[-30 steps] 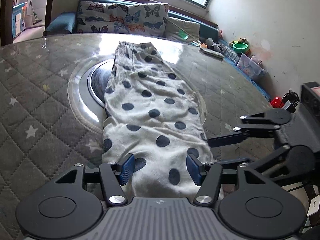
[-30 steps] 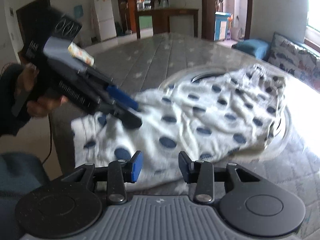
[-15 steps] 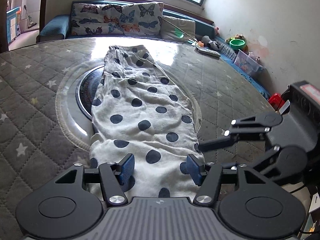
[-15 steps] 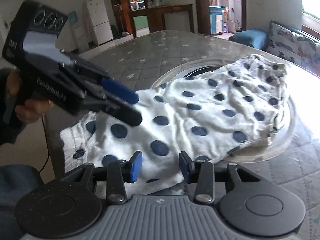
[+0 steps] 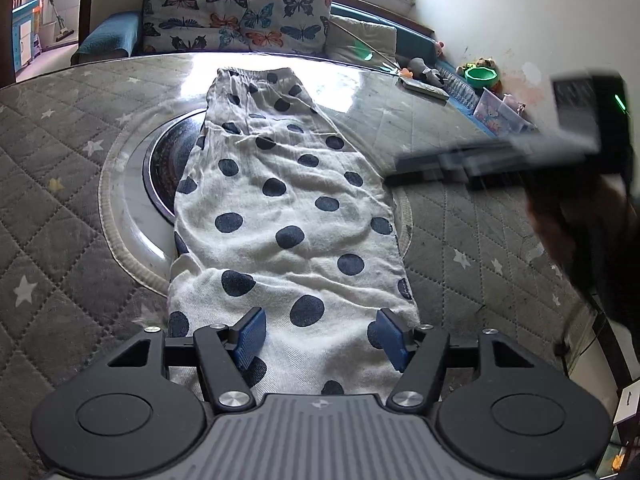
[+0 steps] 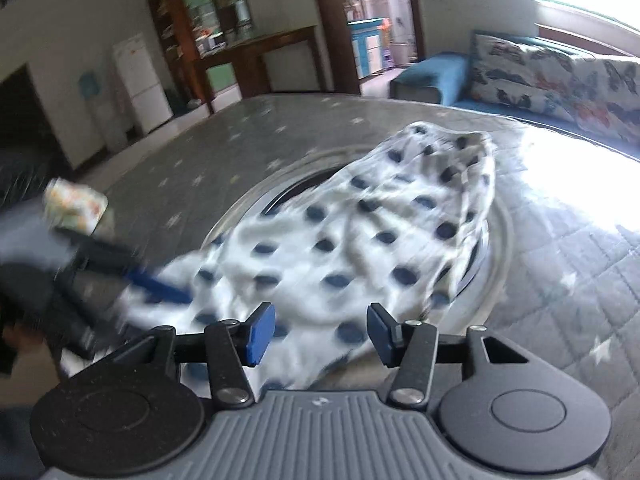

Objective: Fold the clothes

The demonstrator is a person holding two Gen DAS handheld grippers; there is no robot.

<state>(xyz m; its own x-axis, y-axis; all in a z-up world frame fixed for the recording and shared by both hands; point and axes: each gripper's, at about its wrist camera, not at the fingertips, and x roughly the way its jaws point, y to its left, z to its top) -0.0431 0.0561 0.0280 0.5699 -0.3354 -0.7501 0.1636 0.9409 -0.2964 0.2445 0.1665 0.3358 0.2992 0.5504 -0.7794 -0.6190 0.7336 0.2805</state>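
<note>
Fingers of left gripper [image 5: 320,338]: blue pads spread wide, nothing between them but cloth lying underneath; not pinching. Fingers of right gripper [image 6: 321,334]: also spread wide, empty, hovering above the cloth edge.

Garment: white polka-dot trousers [image 5: 280,216], look already doubled lengthwise, lying flat on the quilted star-print counter [image 5: 60,208], partly over the round glass inset [image 5: 132,184]. Long axis runs straight away from left fingers: hem end directly under/at left pads, elastic waistband [image 5: 252,74] at far end twd the butterfly cushions [image 5: 240,20].

Left-wrist view: right gripper seen blurred off to the right side, raised, apart from the cloth's right edge. Right-wrist view (motion blur): trousers [image 6: 360,240] lie ahead and slightly left of right fingers; near hem corner just below the pads.

Judgement: left nearer the hem, centred on it; right must come down on the hem's other corner. Next fold prob. hem → waistband along long axis, so both grips need same end, either side of the midline.
</note>
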